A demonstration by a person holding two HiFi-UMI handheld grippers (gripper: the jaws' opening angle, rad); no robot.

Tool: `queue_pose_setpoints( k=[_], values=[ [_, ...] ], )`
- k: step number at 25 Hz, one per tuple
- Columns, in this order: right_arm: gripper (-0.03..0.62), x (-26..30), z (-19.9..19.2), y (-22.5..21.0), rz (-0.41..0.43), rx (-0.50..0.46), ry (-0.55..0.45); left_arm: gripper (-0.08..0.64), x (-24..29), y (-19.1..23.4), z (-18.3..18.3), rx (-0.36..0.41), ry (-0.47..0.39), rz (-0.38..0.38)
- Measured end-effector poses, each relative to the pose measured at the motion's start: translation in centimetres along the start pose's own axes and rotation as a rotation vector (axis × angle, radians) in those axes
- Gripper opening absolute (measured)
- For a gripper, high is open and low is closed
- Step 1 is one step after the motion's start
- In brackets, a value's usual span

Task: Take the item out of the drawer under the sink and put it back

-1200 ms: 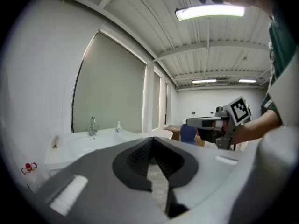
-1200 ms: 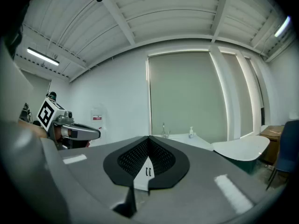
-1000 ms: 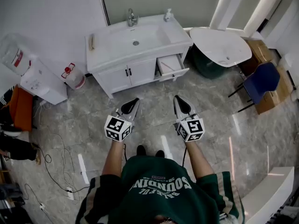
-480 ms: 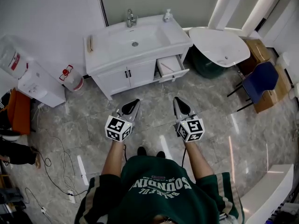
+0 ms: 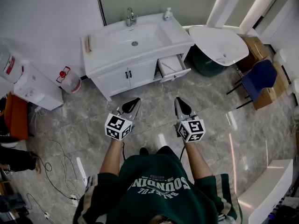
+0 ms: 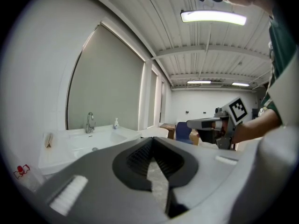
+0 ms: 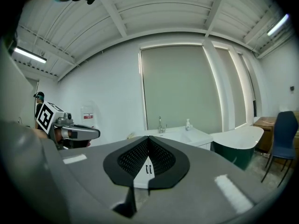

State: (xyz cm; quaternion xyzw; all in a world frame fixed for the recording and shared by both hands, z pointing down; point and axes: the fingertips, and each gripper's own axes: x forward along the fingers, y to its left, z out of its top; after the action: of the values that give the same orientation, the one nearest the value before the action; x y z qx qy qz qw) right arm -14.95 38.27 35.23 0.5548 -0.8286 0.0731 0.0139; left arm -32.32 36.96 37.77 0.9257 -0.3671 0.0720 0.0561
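Head view looks down on a person standing on the grey floor (image 5: 212, 108), well back from the white cabinet (image 5: 122, 77). The left gripper (image 5: 133, 102) and right gripper (image 5: 181, 101) are held side by side, pointing toward it, each with its jaws closed tip to tip on nothing. Under the sink (image 5: 112, 43), the drawer (image 5: 173, 67) at the cabinet's right end stands pulled out; what lies inside is too small to tell.
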Motion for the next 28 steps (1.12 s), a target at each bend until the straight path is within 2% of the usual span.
queue_pose_setpoints(
  k=[6, 16, 21, 28],
  values=[
    [0.002, 1.3, -0.9, 0.3, -0.031, 0.005, 0.021, 0.051, 0.7, 1.9, -0.8, -0.013, 0.012, -0.026],
    [0.002, 5.2, -0.6, -3.4, -0.043, 0.014, 0.012, 0.051, 5.7, 4.1, -0.8, -0.018, 0.019, -0.045],
    [0.002, 9.4, -0.3, -6.8, -0.007, 0.024, 0.011, 0.051, 10.4, 6.3, -0.2, -0.023, 0.024, -0.031],
    [0.002, 17.3, 1.7, -14.3, 0.056, 0.027, 0.016, 0.051, 19.7, 9.1, 1.9, -0.025, 0.039, -0.001]
  ],
)
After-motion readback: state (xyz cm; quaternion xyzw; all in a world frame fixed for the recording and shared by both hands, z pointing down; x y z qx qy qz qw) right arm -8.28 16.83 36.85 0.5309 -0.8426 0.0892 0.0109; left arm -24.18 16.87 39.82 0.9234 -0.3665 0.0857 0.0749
